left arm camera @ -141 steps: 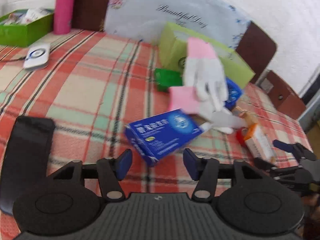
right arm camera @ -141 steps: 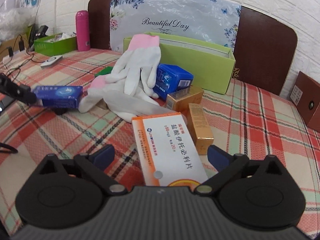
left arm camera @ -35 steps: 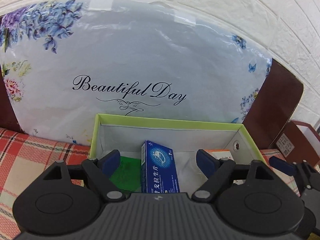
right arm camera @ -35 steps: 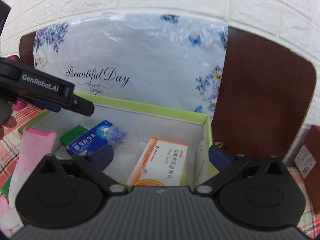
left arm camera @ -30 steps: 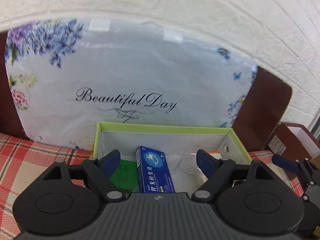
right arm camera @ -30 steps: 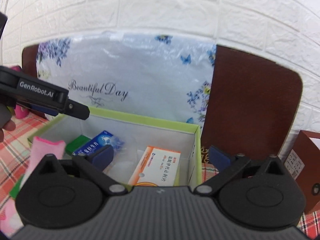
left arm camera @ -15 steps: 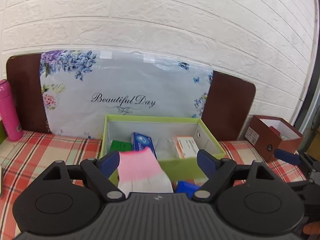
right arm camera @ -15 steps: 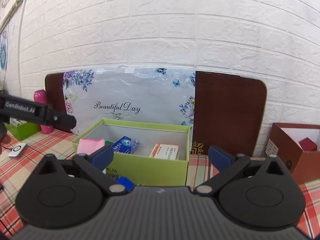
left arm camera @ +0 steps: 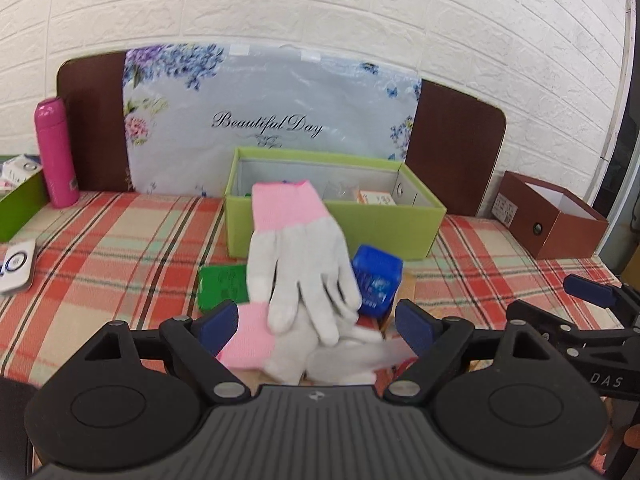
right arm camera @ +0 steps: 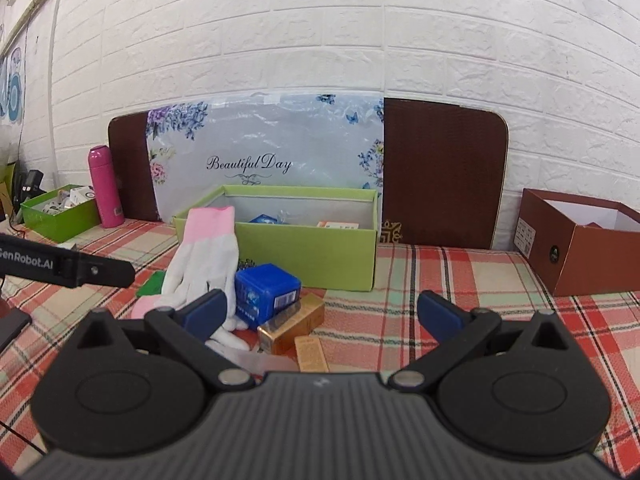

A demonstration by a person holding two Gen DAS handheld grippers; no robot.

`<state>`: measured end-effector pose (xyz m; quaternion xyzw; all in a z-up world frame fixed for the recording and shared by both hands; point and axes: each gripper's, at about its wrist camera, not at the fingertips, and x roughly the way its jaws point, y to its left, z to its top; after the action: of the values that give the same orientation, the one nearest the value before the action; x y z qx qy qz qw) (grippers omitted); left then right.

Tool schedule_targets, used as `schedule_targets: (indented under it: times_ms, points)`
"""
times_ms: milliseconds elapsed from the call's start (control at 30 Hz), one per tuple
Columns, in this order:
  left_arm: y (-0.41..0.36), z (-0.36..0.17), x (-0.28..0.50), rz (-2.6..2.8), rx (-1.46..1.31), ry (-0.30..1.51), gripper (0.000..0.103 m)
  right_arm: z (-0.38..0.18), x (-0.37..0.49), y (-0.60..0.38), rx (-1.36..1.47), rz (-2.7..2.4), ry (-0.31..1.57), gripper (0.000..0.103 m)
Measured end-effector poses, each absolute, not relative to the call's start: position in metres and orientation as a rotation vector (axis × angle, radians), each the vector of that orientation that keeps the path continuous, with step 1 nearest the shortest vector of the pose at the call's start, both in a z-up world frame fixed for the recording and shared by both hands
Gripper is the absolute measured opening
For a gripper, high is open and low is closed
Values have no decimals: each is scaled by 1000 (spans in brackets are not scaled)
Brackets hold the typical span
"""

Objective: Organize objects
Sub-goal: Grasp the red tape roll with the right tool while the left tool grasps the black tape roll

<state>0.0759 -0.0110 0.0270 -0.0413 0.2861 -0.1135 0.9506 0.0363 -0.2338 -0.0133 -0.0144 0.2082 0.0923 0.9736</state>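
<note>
Both grippers are matte black plastic with a ribbed grey-black housing at the bottom of the frame, two round discs, silver pivot screws and blue pads. The left gripper, seen at left in the right wrist view, bears white "GenRobot.AI" lettering. The right gripper shows "DAS" at lower right in the left wrist view.

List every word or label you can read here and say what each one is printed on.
"Beautiful Day": floral panel behind the green box.
"GenRobot.AI", first letter cut off: left gripper's arm.
"DAS": right gripper's body.
Print on the blue box, the gold boxes and the brown box's sticker: too small to read.
</note>
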Motion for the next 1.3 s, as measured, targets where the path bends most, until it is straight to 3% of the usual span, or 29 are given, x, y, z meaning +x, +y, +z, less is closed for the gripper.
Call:
schedule_targets:
  times_ms: [633,700,767,900,967,1200,1300]
  points:
    - [47,-34,63,-143,-118,720,86,-72,17,-207,0,266,600,103]
    - [46,-39,69,-155,-109,738,80,-74,18,-205,-2,267,608,101]
    - [47,-45,74,-158,-119,762,65,-76,20,-203,-4,268,618,97]
    - [53,-55,84,-138,-164,788,52,-80,22,-200,-7,276,633,97]
    - [52,-58,90,-144,-160,785,38,-82,23,-199,-8,277,642,95]
    - [44,-59,98,-190,-134,776,34,-89,34,-190,-22,288,687,73]
    - [42,-58,90,-216,-109,780,34,-92,45,-185,-30,290,698,73]
